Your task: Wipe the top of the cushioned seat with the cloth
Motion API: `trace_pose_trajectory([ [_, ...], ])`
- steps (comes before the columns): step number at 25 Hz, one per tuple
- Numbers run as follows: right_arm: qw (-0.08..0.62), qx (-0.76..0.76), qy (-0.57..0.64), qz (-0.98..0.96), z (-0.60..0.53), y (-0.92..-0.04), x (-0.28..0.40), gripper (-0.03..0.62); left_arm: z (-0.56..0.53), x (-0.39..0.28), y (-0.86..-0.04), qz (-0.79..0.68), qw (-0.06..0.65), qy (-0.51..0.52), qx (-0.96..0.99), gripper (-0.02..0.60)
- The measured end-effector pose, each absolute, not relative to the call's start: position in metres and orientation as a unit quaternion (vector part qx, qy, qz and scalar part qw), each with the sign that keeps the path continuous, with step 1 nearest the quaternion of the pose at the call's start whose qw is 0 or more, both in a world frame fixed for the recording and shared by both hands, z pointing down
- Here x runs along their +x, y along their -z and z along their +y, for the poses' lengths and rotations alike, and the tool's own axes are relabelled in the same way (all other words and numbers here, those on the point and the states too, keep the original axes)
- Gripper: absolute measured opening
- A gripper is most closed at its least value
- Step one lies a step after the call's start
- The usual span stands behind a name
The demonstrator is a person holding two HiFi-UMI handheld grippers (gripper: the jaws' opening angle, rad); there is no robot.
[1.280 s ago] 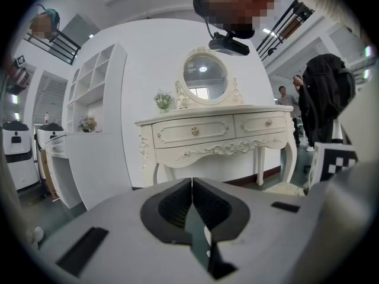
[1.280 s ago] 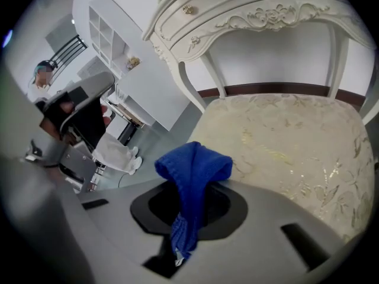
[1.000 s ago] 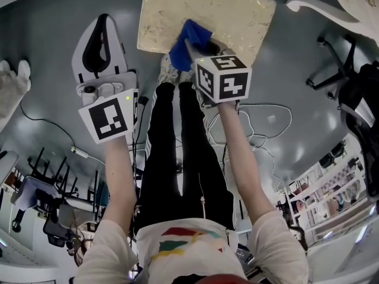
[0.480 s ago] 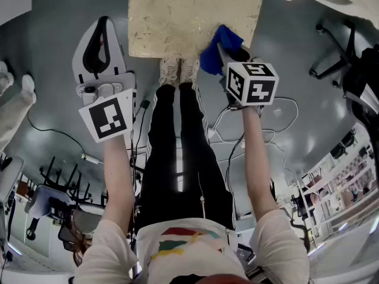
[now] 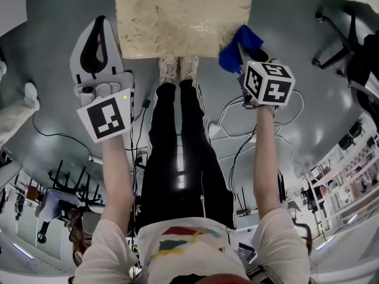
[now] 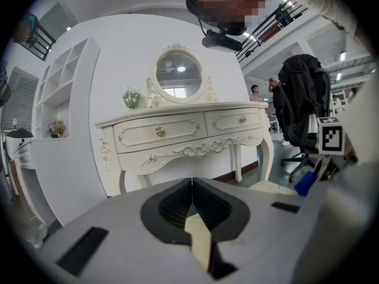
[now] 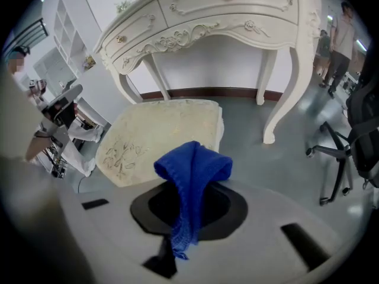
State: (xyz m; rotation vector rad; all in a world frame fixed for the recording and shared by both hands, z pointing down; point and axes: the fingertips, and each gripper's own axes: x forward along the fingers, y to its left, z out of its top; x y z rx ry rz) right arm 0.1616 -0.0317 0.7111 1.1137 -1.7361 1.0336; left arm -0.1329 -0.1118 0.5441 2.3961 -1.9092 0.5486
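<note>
Holding blue cloth (image 7: pixel 192 170) clamped, right gripper (image 7: pixel 188 218) hangs beside cushioned seat (image 5: pixel 177 16), off its top. Left gripper (image 6: pixel 191 209) jaws together, empty. Judged between strokes; next: press cloth onto seat top.

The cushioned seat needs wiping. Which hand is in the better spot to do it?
Right. The right claw is shut on the blue cloth, just off the seat's corner. The left claw is shut and empty.

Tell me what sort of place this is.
Probably a large open office or lab with a staged furniture corner: an ornate white dressing table with an oval mirror stands near a black office chair, and cables trail over the grey floor.
</note>
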Motion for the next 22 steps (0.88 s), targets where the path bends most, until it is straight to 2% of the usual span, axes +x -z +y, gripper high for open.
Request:
trace_pose_trajectory([
  [12, 0.448, 0.485, -0.385, -0.645, -0.028, -0.733, 0.21, 0.04, -0.11, -0.122, -0.547, -0.602, 0.006, -0.181, 0.778, 0.006],
  [18, 0.496, 0.481, -0.334, -0.641, -0.03, -0.73, 0.217, 0.04, -0.113, -0.124, -0.539, -0.608, 0.001, -0.178, 0.774, 0.006],
  [22, 0.469, 0.508, -0.353, -0.63, -0.031, -0.721, 0.22, 0.04, -0.115, -0.118, -0.53, -0.609, -0.002, -0.17, 0.775, 0.006],
])
